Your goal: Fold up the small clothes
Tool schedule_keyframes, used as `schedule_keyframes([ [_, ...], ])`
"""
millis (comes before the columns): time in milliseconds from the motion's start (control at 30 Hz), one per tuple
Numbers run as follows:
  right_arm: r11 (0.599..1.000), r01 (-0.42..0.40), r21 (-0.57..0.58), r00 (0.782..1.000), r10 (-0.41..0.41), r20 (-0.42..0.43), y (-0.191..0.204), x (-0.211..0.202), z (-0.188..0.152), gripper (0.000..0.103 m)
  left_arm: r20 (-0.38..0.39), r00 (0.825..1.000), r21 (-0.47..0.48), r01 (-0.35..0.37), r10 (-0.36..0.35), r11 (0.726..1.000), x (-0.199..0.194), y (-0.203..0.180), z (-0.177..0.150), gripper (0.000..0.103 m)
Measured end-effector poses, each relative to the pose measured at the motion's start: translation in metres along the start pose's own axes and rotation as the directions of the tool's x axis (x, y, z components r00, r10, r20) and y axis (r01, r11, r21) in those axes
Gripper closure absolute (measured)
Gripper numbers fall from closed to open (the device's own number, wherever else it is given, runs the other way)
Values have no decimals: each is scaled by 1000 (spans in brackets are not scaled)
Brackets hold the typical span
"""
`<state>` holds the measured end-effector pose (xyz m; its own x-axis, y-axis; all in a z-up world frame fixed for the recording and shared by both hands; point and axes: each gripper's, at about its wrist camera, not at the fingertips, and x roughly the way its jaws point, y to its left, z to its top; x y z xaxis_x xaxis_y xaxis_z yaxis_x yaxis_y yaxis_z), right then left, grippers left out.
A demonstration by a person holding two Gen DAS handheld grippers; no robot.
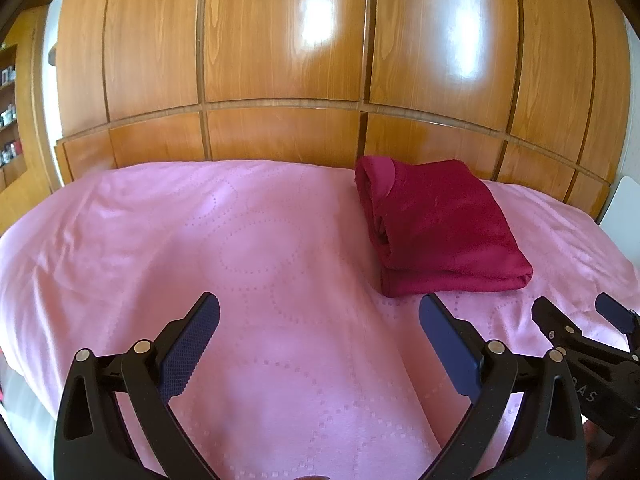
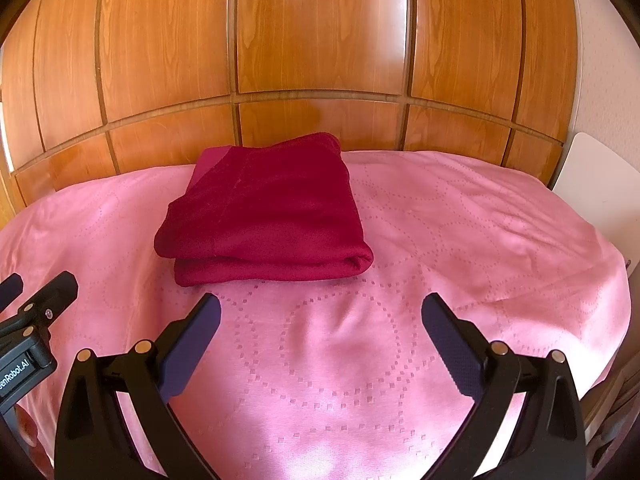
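Note:
A dark red garment [image 1: 440, 232] lies folded into a thick rectangle on the pink bedspread [image 1: 200, 240], toward the far side near the wooden panels. In the right wrist view the same red garment [image 2: 264, 216] sits just beyond my fingers, left of centre. My left gripper [image 1: 320, 320] is open above bare bedspread, to the near left of the garment, holding nothing. My right gripper [image 2: 320, 320] is open too, empty, just short of the garment's near edge. Each gripper shows at the edge of the other's view.
Glossy wooden panels [image 1: 280, 60] rise right behind the bed. A white board or chair back [image 2: 600, 184] stands at the right edge of the bed. Shelves with small items [image 1: 8, 112] are at far left. The pink bedspread [image 2: 480, 220] spreads wide on both sides.

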<state>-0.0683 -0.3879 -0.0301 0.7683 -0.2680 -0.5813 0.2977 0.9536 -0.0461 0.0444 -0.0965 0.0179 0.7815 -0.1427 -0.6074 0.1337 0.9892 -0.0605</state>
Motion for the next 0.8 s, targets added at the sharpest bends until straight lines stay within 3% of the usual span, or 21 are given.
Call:
schedule_keyframes([
  [800,1000,-9,-4,1000,9,-10,0,6,-1,3,1,1000,-28,-30,30,999,1,-1,-3,4],
])
